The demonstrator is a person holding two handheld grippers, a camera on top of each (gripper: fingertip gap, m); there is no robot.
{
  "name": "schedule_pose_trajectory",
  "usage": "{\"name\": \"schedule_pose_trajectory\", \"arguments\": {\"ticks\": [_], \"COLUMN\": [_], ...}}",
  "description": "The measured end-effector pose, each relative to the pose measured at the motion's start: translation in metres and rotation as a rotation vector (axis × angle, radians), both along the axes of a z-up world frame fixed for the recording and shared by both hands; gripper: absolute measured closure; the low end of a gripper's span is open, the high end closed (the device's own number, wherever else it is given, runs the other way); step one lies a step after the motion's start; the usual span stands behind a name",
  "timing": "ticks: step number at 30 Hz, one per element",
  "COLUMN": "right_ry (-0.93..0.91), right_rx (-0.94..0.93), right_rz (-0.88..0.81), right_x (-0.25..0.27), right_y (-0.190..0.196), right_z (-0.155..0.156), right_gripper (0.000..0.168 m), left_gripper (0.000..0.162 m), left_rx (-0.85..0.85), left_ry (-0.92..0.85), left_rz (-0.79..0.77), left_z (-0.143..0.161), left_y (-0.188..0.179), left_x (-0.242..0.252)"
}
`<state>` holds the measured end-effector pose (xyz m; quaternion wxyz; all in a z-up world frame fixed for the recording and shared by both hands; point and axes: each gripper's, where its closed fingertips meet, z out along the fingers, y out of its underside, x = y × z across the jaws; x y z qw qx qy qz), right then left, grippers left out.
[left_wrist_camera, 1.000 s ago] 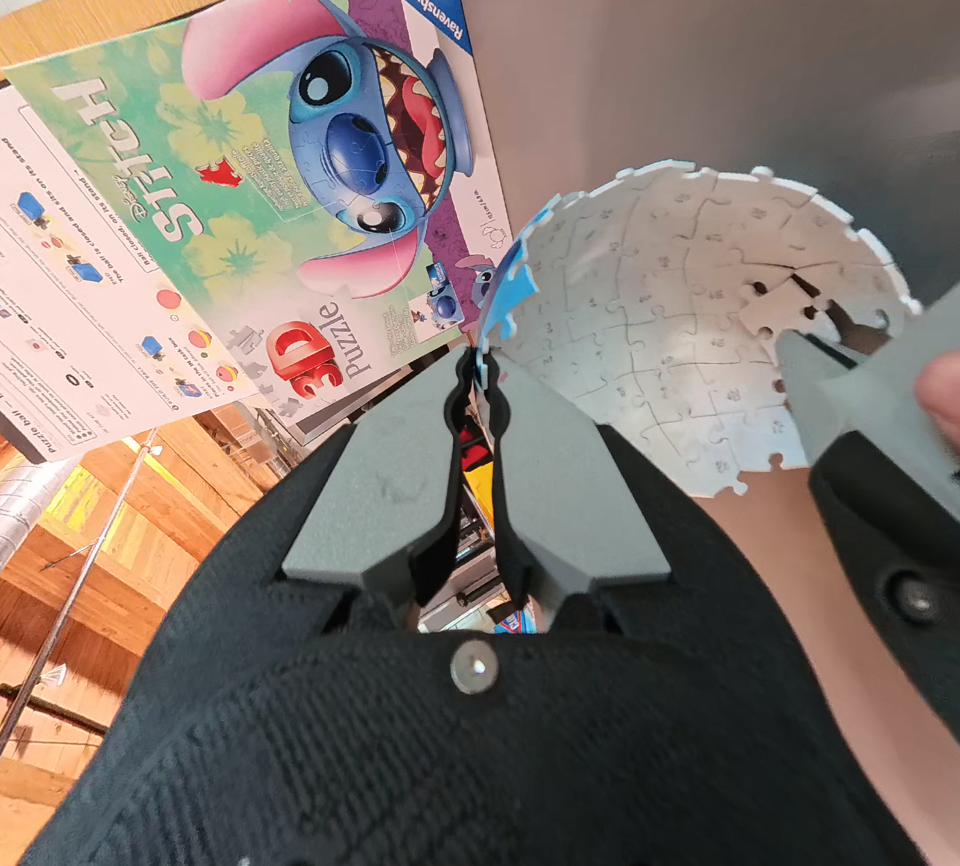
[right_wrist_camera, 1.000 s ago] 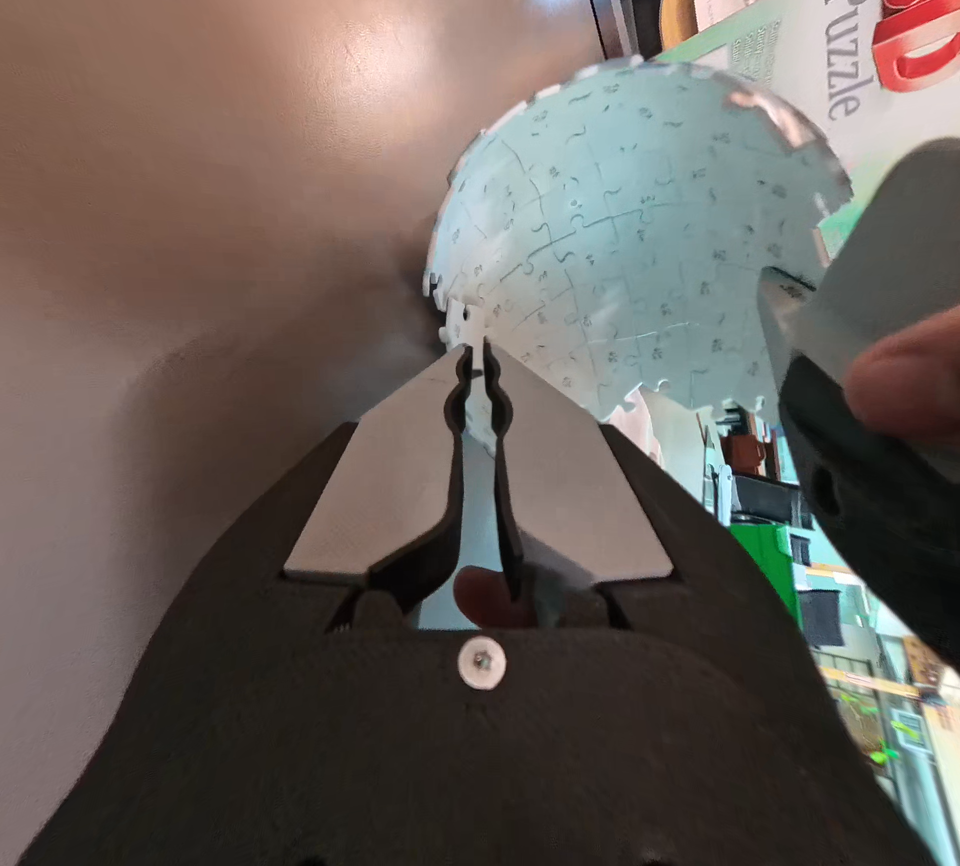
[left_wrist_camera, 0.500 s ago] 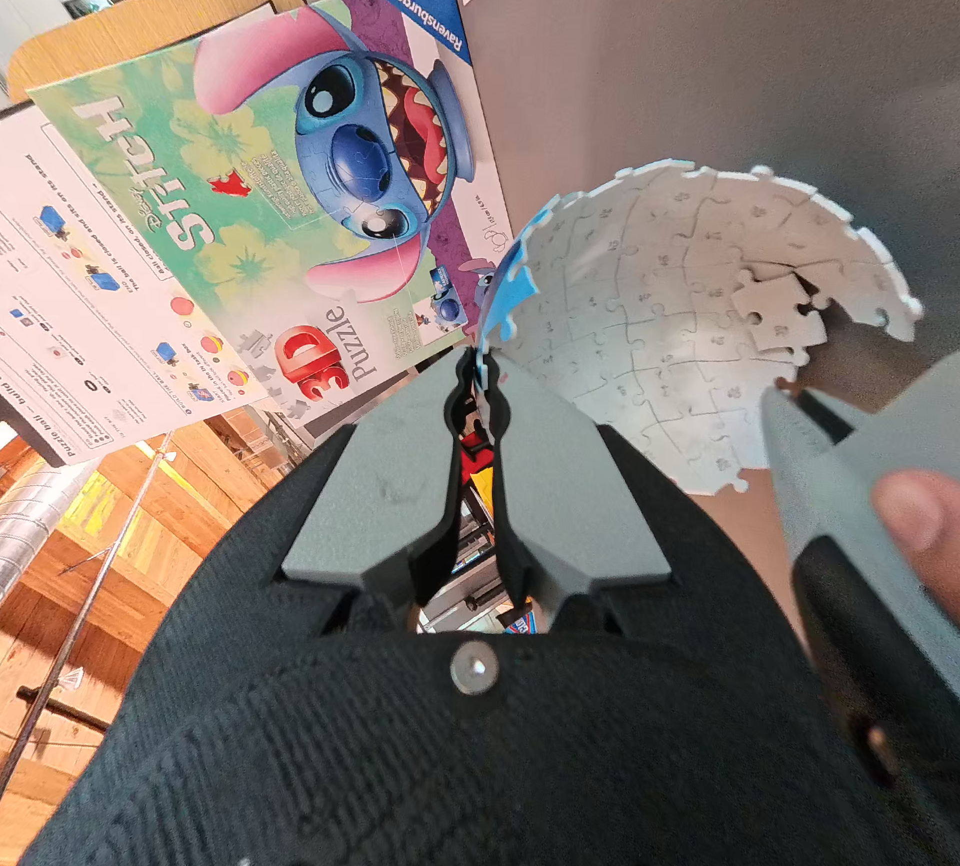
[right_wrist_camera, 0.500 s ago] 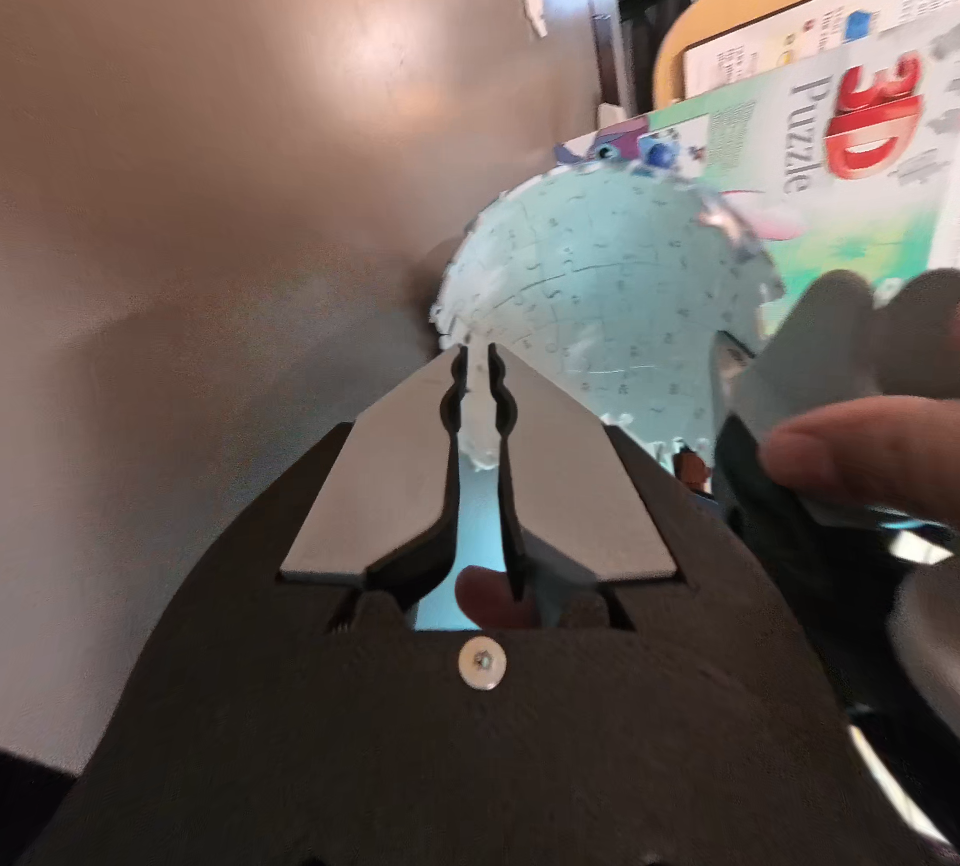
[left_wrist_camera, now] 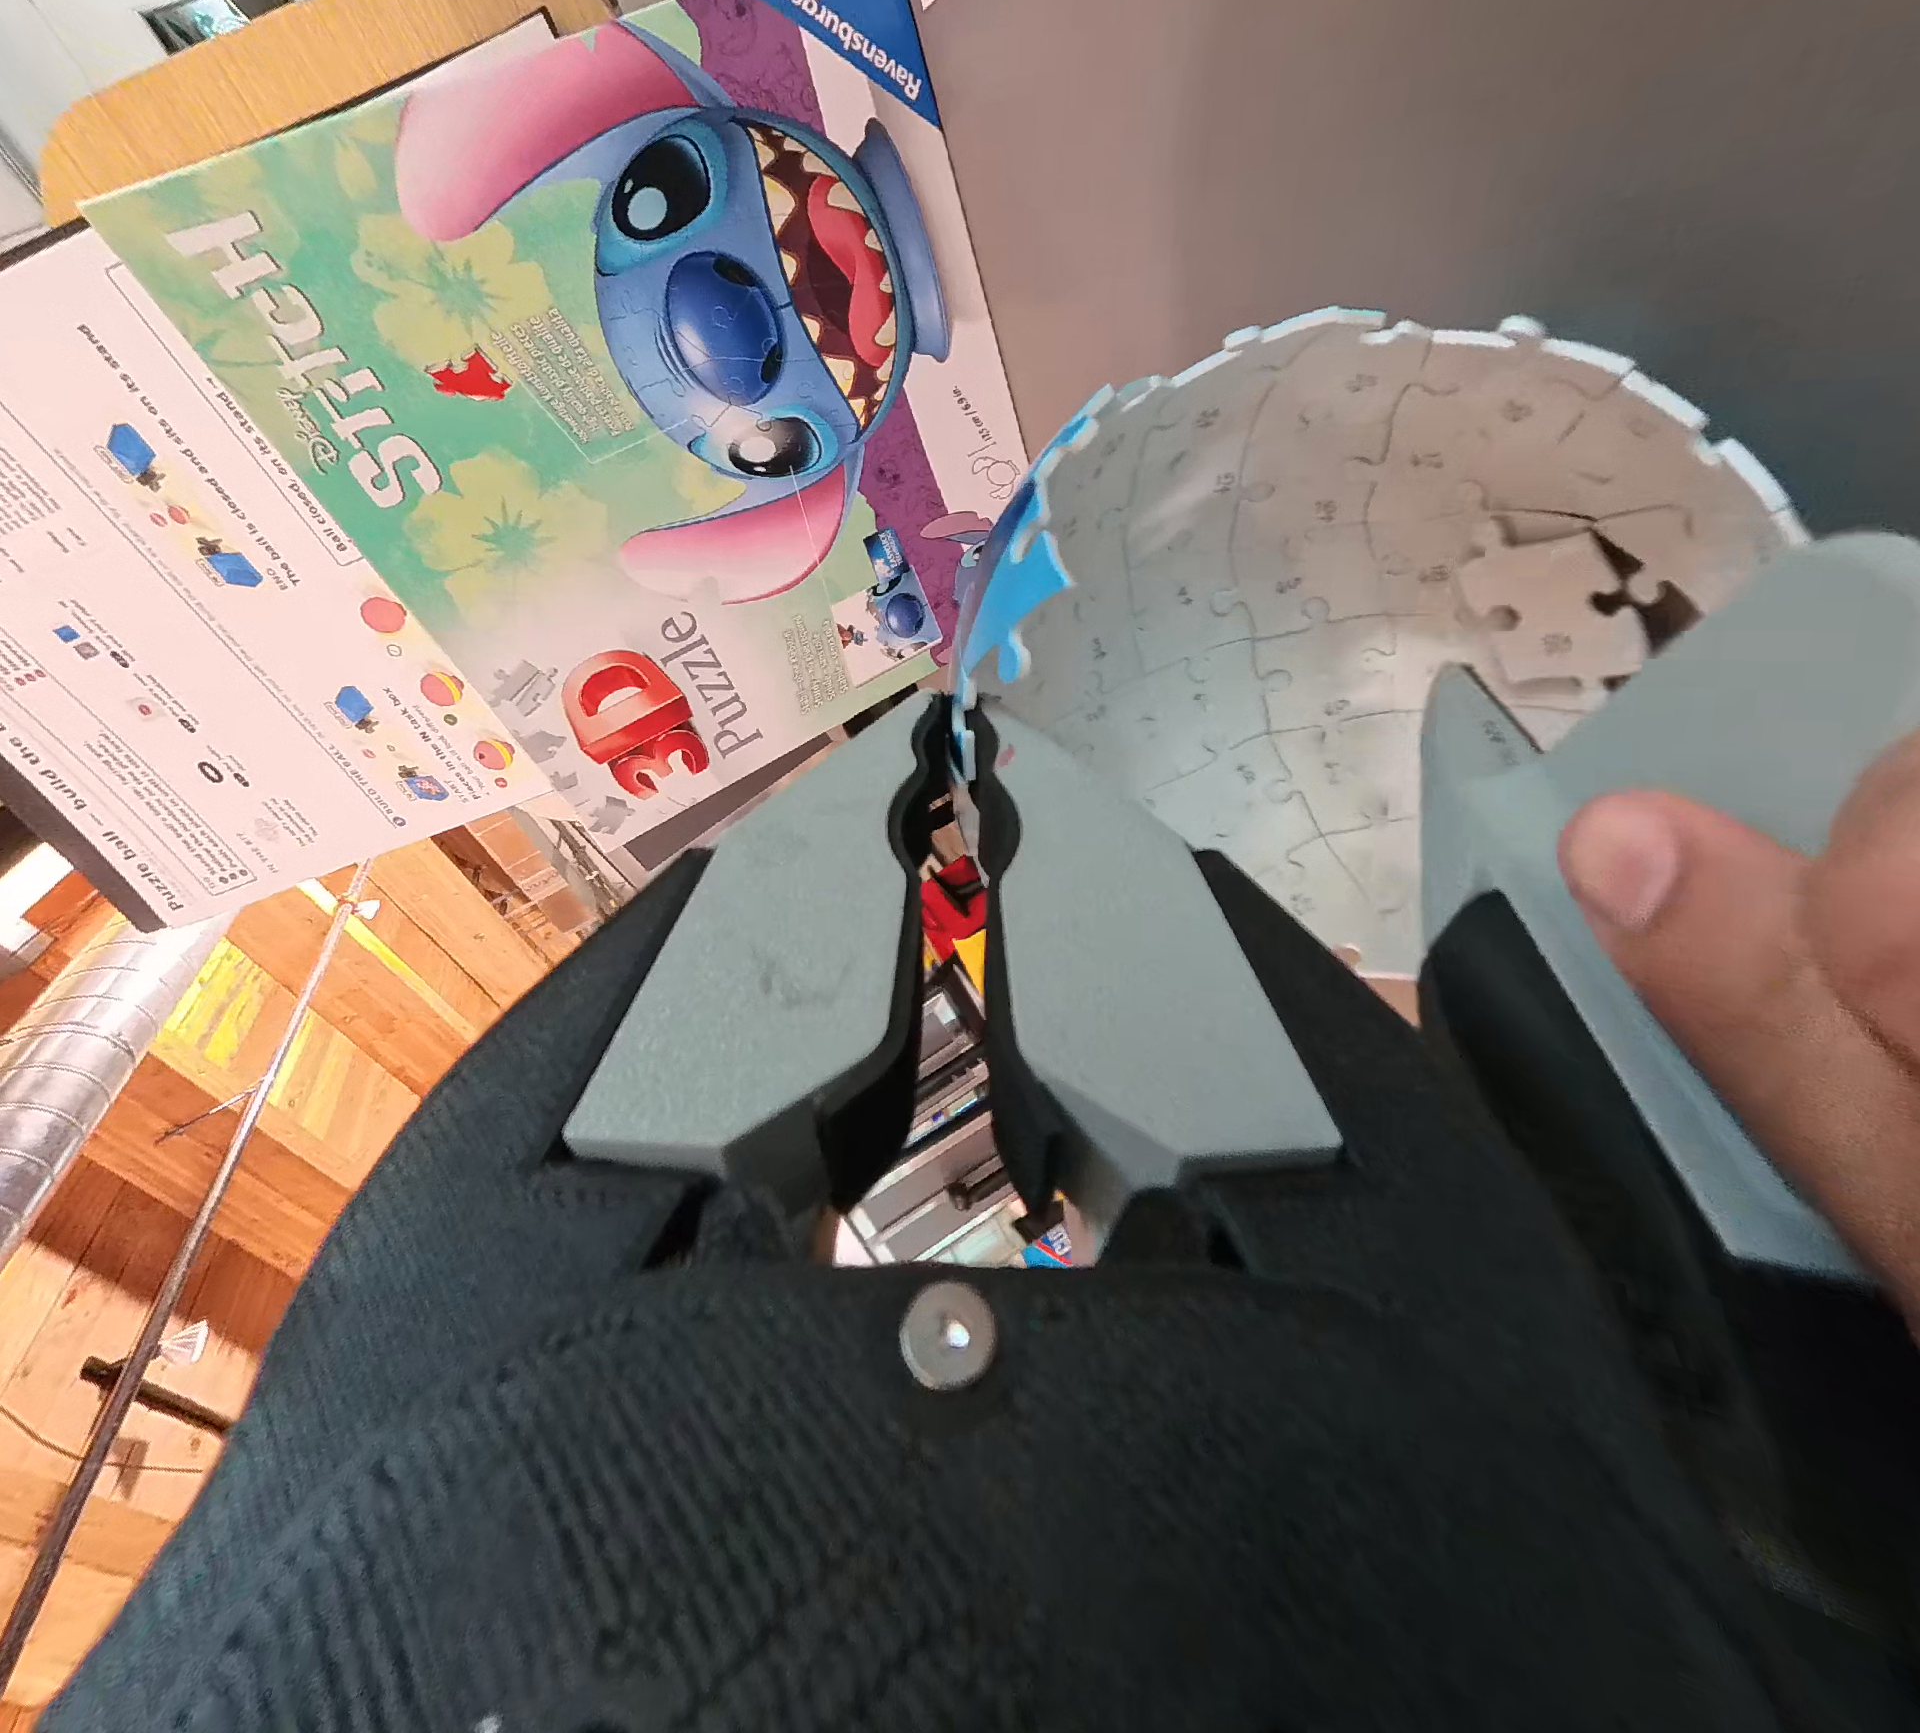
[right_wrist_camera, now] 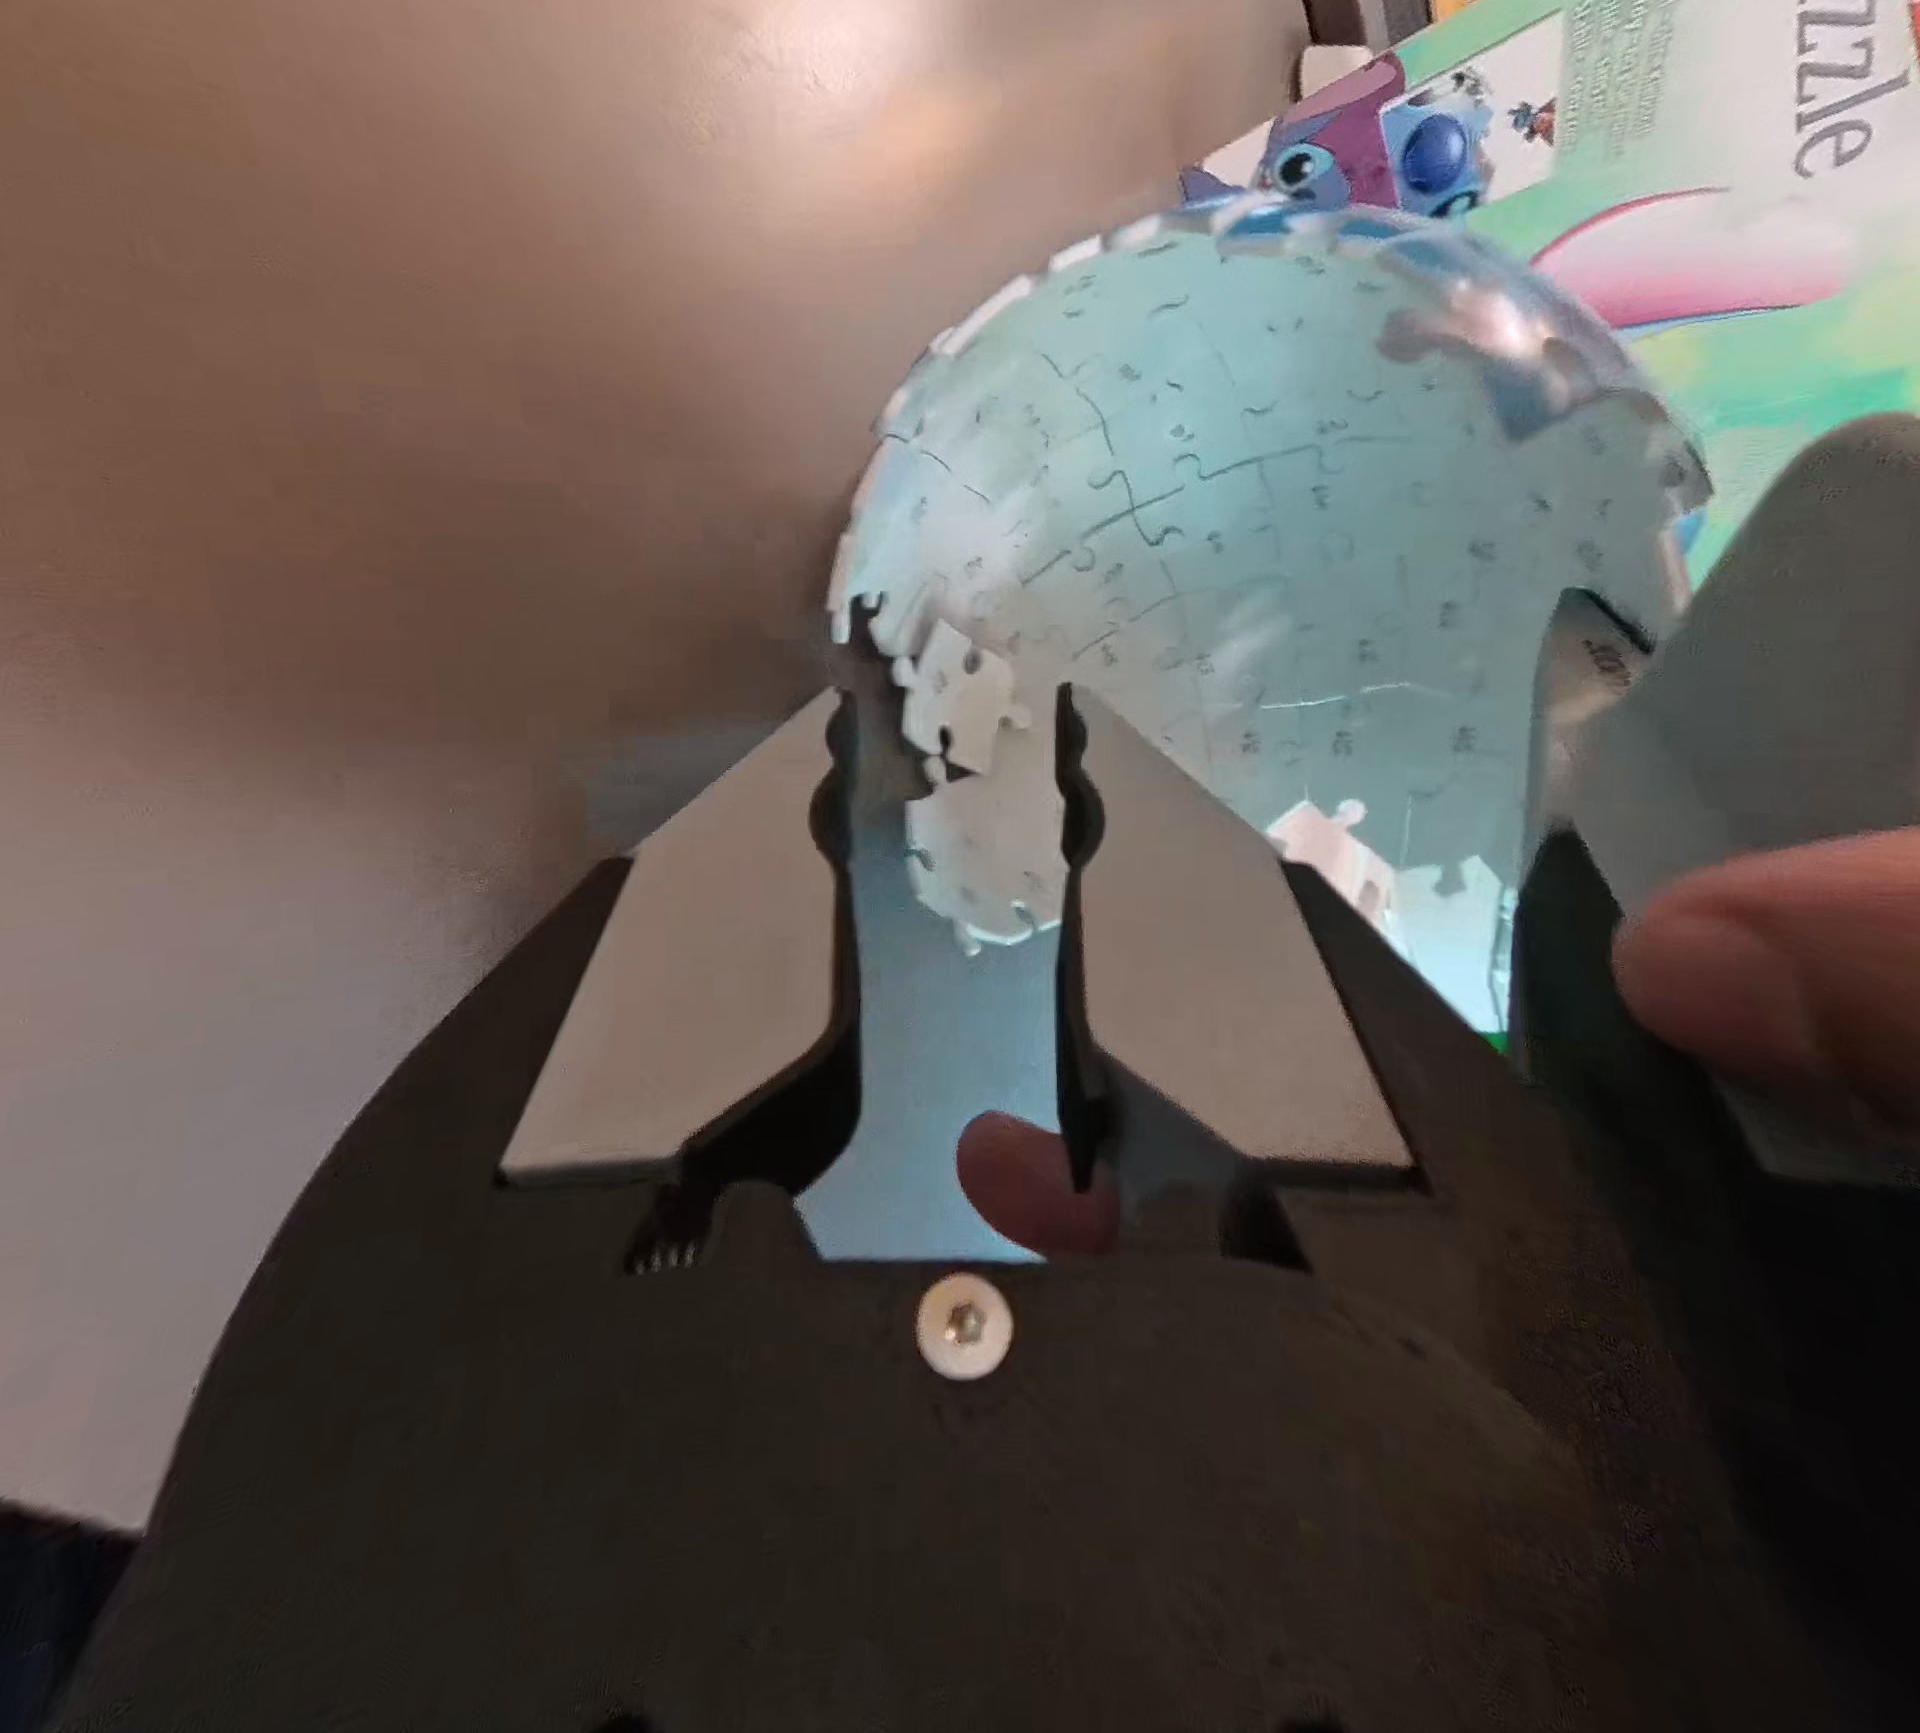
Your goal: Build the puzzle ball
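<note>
So the puzzle ball (left_wrist_camera: 1278, 603) is only a partial shell right now, a curved bowl of joined pieces with the pale inside facing the cameras and a blue outer face showing along its edge. It's up in the air, off the table (left_wrist_camera: 1455, 73), held by the left claw (left_wrist_camera: 961, 727), which is pinched tight on the shell's blue rim.

On the far side of the shell from that grip there's one loose piece (left_wrist_camera: 1548, 613) sitting crooked at a gap in the rim, not fully seated. The right claw (right_wrist_camera: 956, 707) is spread apart with its fingers on either side of that spot, not gripping anything as far as I can see.

Behind the shell, the puzzle box (left_wrist_camera: 582, 353) stands propped up, with an instruction sheet (left_wrist_camera: 156, 623) next to it.
</note>
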<state>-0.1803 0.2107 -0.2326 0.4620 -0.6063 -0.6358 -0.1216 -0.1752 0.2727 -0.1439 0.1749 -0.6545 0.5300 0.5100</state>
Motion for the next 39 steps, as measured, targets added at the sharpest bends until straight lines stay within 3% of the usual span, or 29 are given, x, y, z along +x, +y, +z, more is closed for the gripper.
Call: {"name": "schedule_pose_trajectory", "arguments": {"ticks": [4, 10, 14, 17, 21, 32, 39], "right_ry": [0.017, 0.027, 0.07, 0.054, 0.082, -0.011, -0.06], "right_rx": [0.045, 0.035, -0.041, 0.019, 0.141, 0.278, 0.245], "right_rz": [0.021, 0.013, -0.015, -0.008, 0.053, 0.001, 0.002], "right_x": [0.0, -0.003, -0.001, 0.002, 0.002, 0.001, -0.003], "right_y": [-0.004, 0.002, 0.003, -0.001, -0.015, 0.018, 0.023], "right_z": [0.005, -0.002, -0.003, 0.0, 0.01, 0.004, -0.005], "right_gripper": [0.126, 0.138, 0.137, 0.131, 0.168, 0.168, 0.168], "left_gripper": [0.161, 0.161, 0.161, 0.161, 0.161, 0.162, 0.161], "left_rx": [-0.003, -0.005, -0.008, -0.011, -0.006, -0.01, -0.002], "left_ry": [0.0, 0.008, 0.003, -0.001, 0.007, 0.017, 0.022], "left_rz": [-0.002, -0.009, -0.007, -0.009, -0.011, -0.018, -0.025], "left_z": [0.0, 0.0, 0.0, 0.0, -0.001, -0.001, 0.0], "left_y": [0.0, 0.001, 0.0, 0.001, 0.002, 0.003, 0.003], "left_x": [0.0, 0.001, 0.001, 0.001, 0.001, 0.004, 0.006]}}
